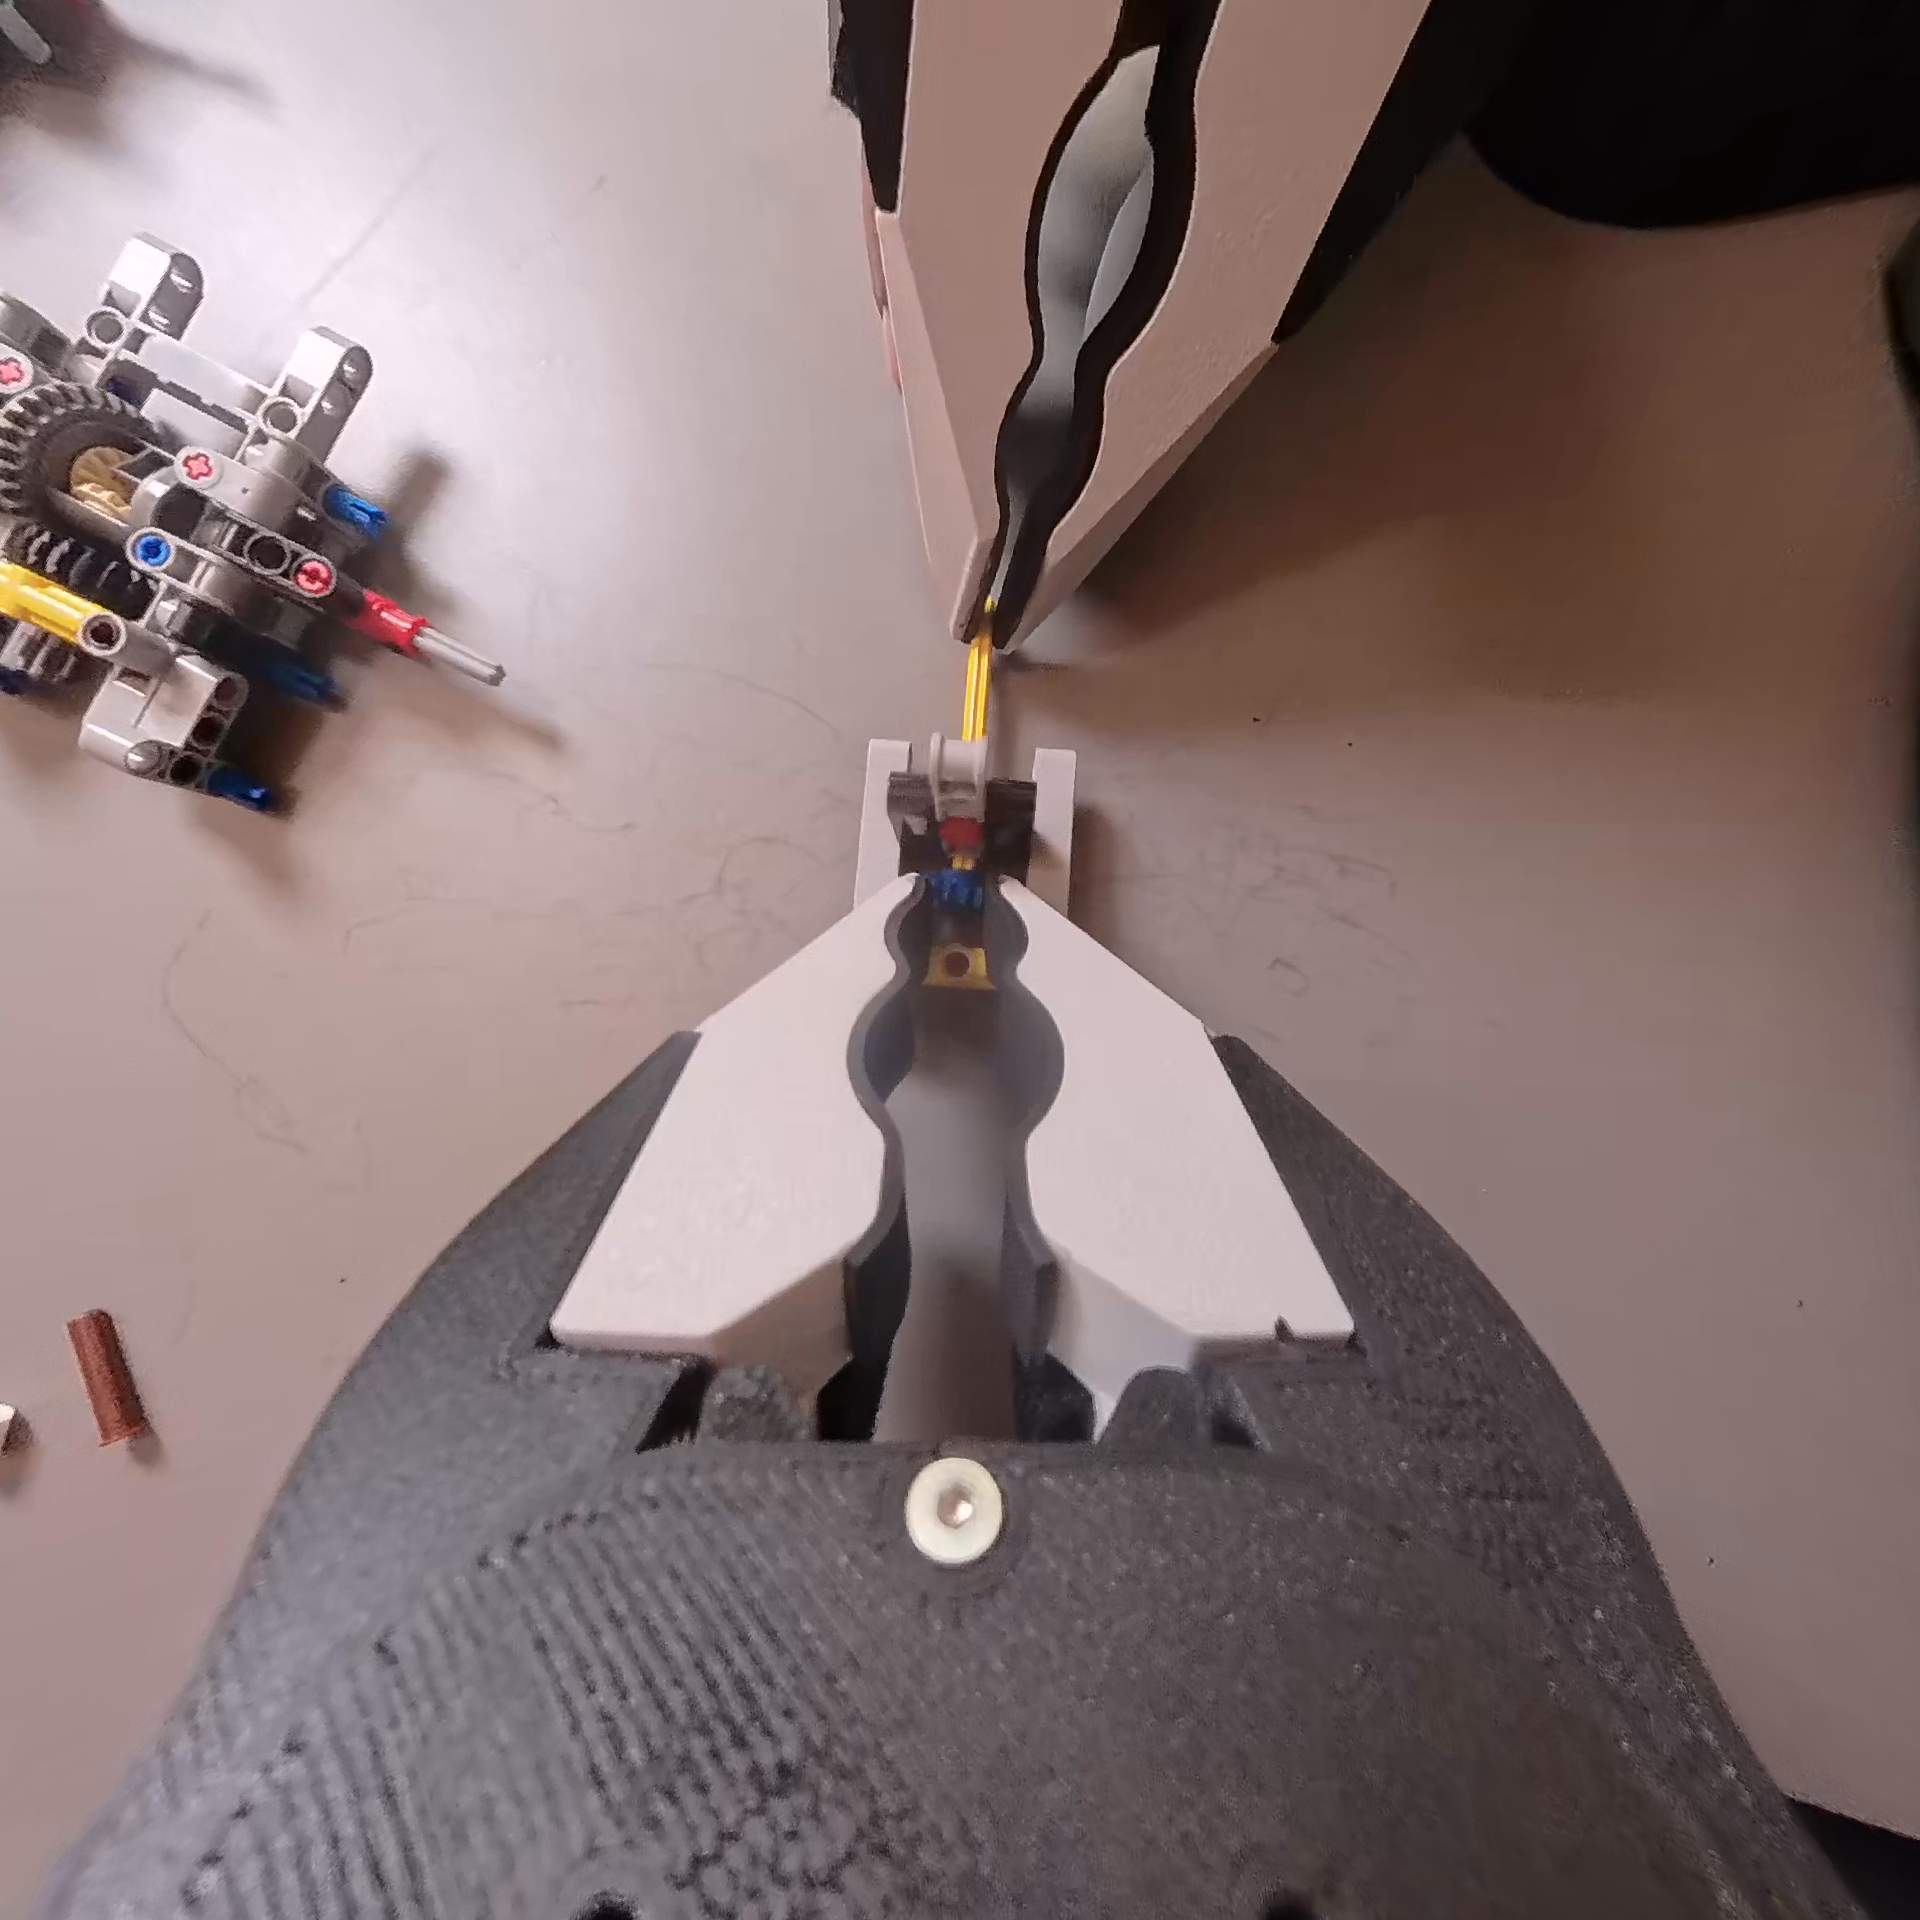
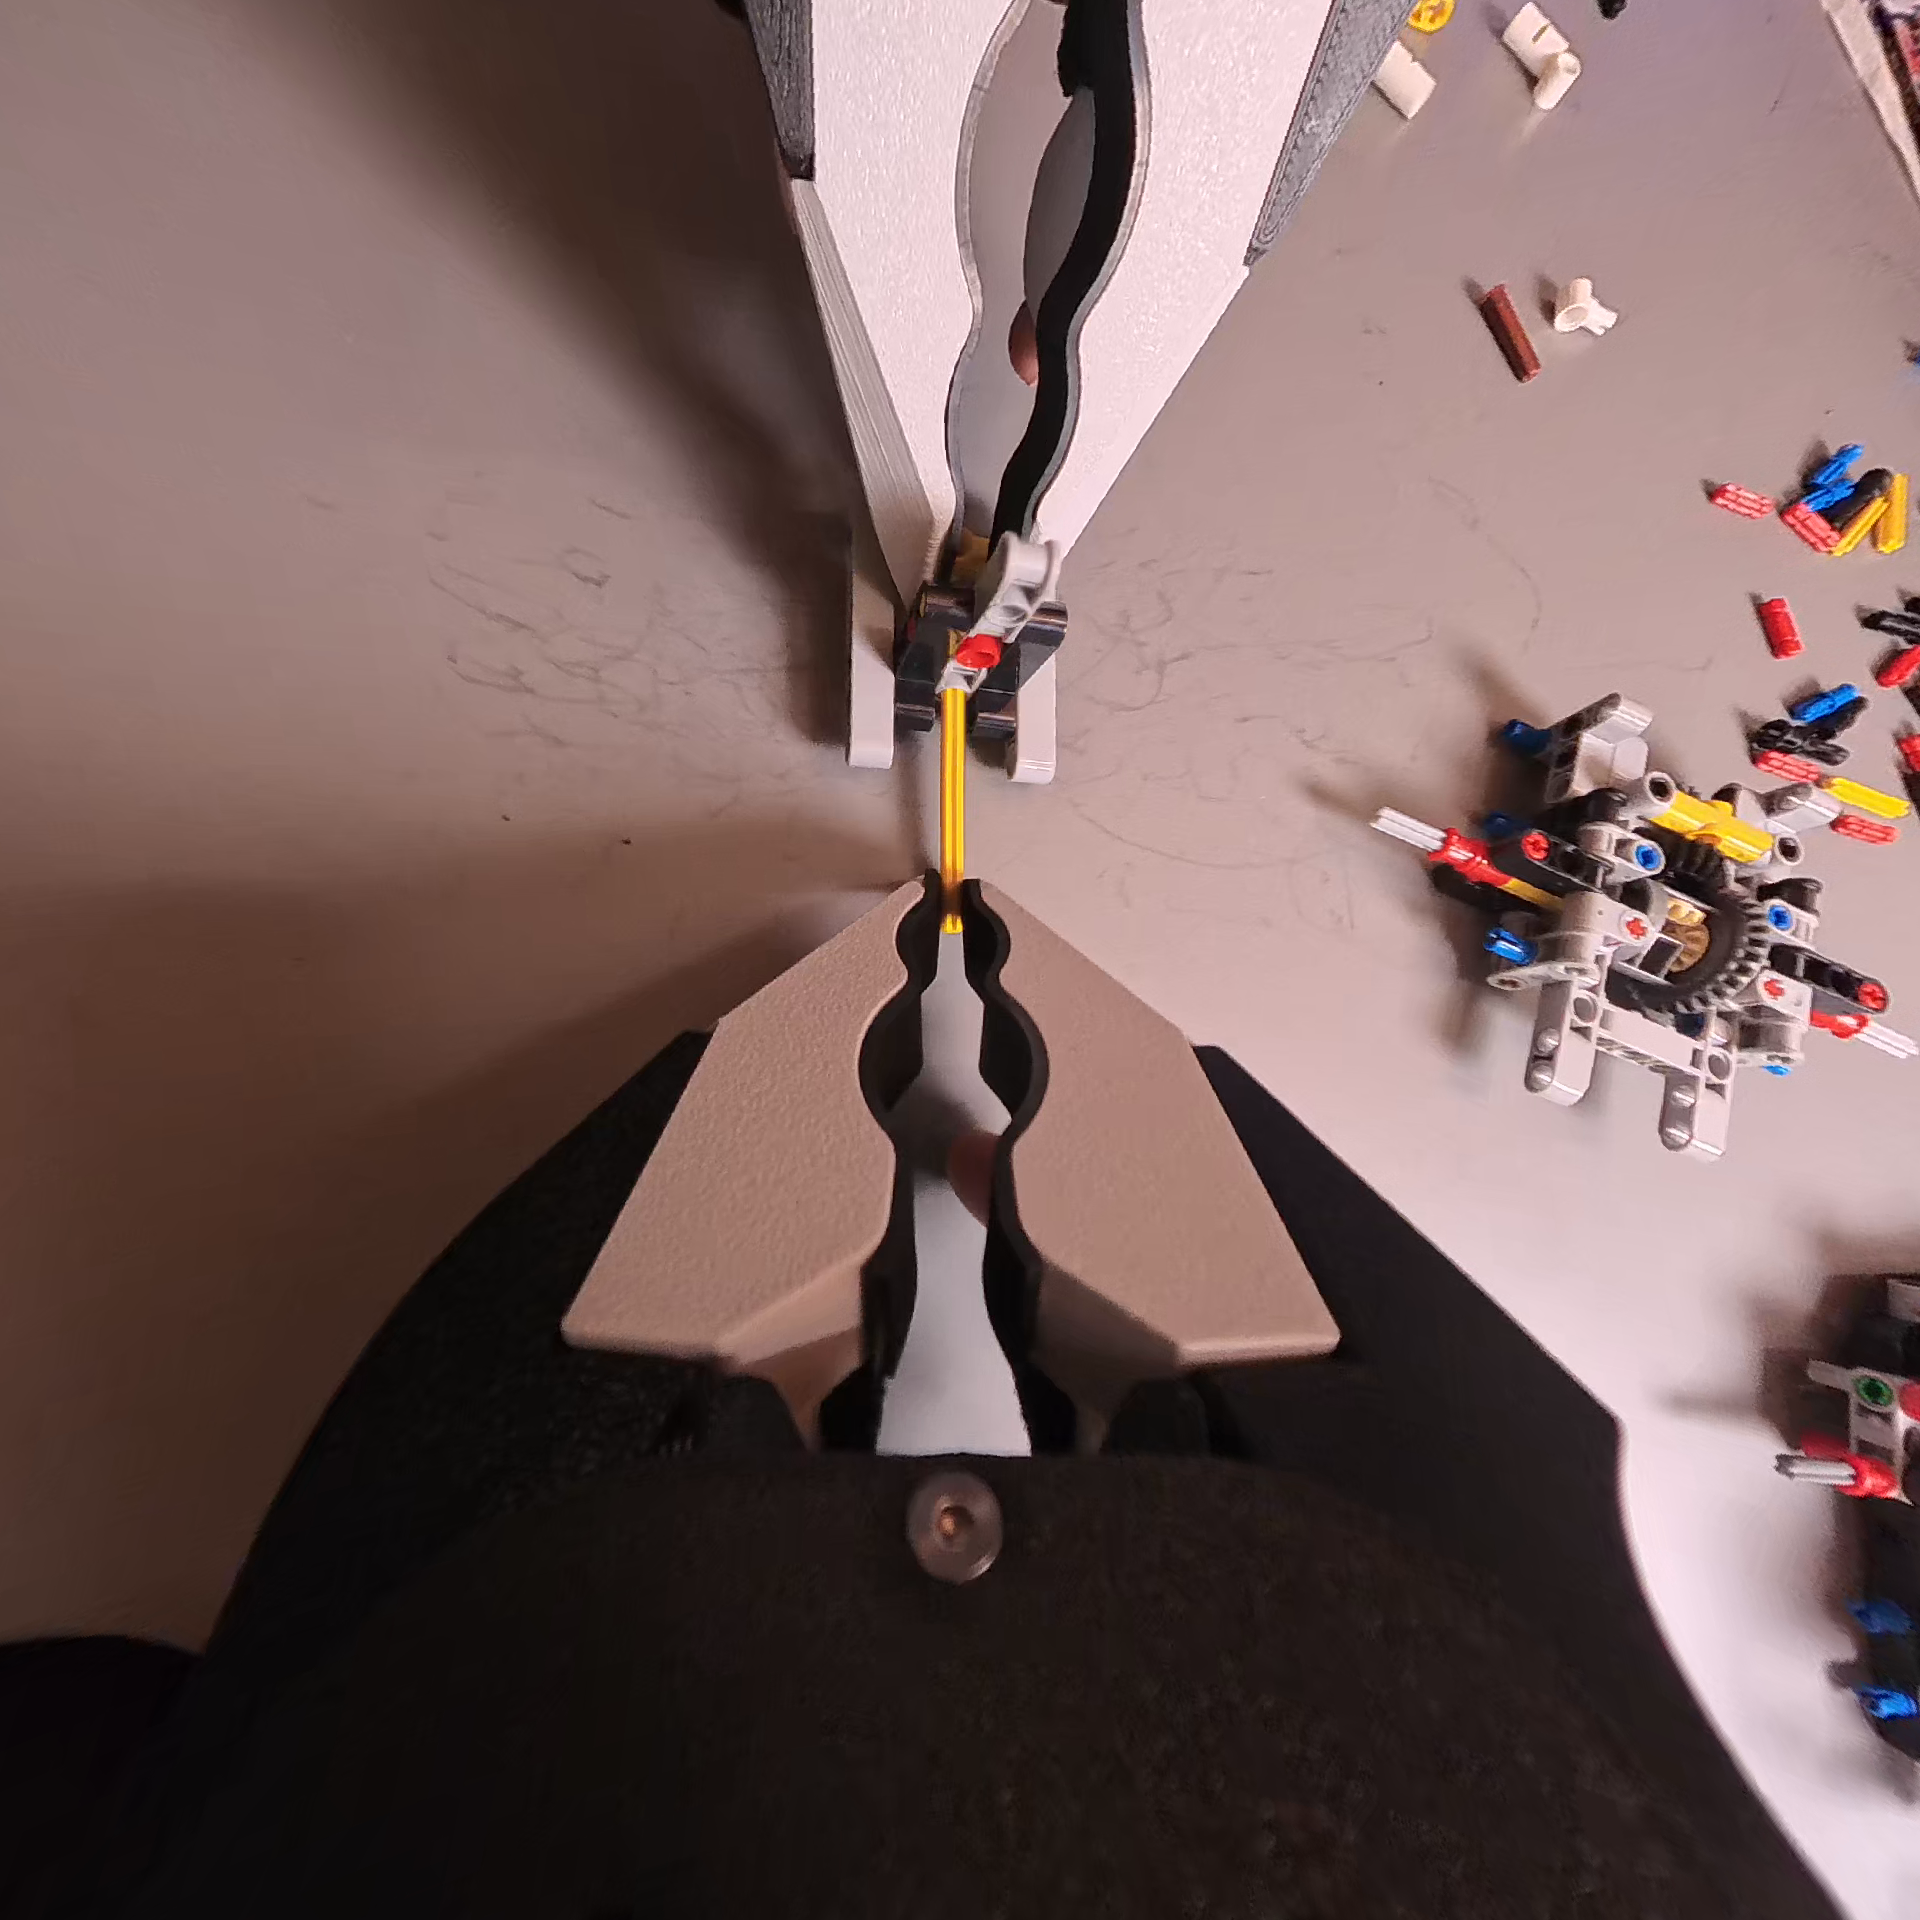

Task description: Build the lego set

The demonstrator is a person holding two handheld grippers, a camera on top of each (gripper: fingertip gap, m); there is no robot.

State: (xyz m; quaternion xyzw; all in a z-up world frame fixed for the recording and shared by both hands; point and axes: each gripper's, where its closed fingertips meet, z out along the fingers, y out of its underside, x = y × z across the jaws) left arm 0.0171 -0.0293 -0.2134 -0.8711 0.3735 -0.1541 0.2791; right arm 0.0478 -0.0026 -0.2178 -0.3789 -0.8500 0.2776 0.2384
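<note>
My left gripper (image 1: 961,883) is shut on a small building-brick assembly (image 1: 961,831) of black, grey, red, blue and yellow parts, held just above the table. It also shows in the right wrist view (image 2: 982,634). A thin yellow axle (image 2: 952,800) sticks out of the assembly's grey connector toward my right gripper (image 2: 951,899), which is shut on the axle's free end. In the left wrist view the axle (image 1: 977,691) runs from the assembly up to the right gripper's tips (image 1: 987,623). The two grippers face each other tip to tip.
A larger grey and black brick model with a gear wheel (image 2: 1683,925) lies to the right of the right gripper, and it also shows in the left wrist view (image 1: 166,520). Loose small pins (image 2: 1839,509) and a brown tube (image 1: 107,1377) lie scattered on the beige table (image 1: 1455,831). There is about 5 cm between the tips of the two grippers.
</note>
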